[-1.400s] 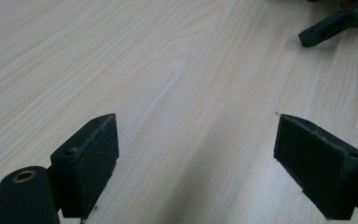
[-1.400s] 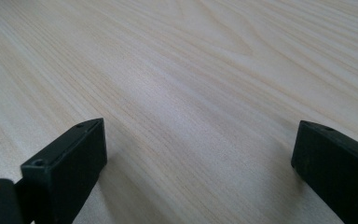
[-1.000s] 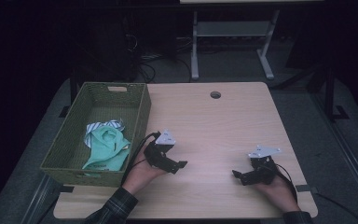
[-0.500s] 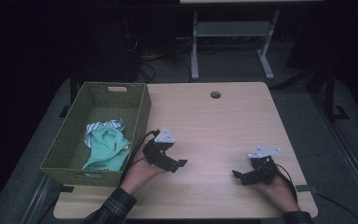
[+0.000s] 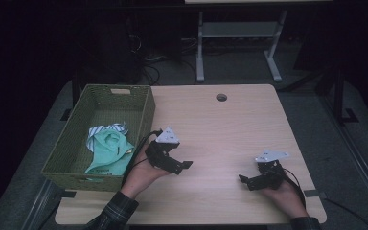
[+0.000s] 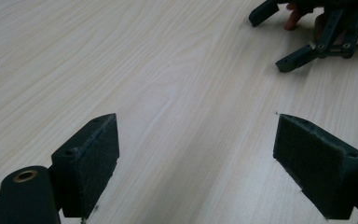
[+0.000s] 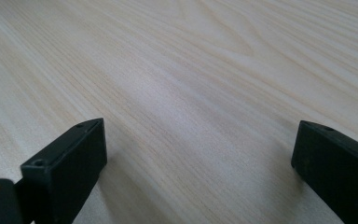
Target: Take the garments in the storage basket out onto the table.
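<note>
High view shows a pale wood worktop point(image 5: 220, 139) with a green woven basket point(image 5: 72, 143) along its 9 o'clock edge, and inside the basket a mint-green garment point(image 5: 109, 152) lies crumpled on a striped cloth point(image 5: 103, 130), toward the basket's 3 o'clock wall. The left gripper point(image 5: 176, 165) sits in the person's left hand point(image 5: 141, 173) just beside that wall, at about 7 o'clock on the worktop, its fingers pointing toward 3 o'clock with the grey plate on top. The right gripper point(image 5: 245, 181) rests in the right hand point(image 5: 283, 190) at about 5 o'clock, well apart from the left one, its fingers pointing toward 9 o'clock. A round cable hole point(image 5: 221, 97) lies near the 12 o'clock edge. Left gripper view has its fingers point(image 6: 91, 161) spread wide over bare wood, holding nothing, with the right gripper farther off at 1 o'clock. Right gripper view likewise has its fingers point(image 7: 74, 158) wide apart and empty, low over the wood grain.
</note>
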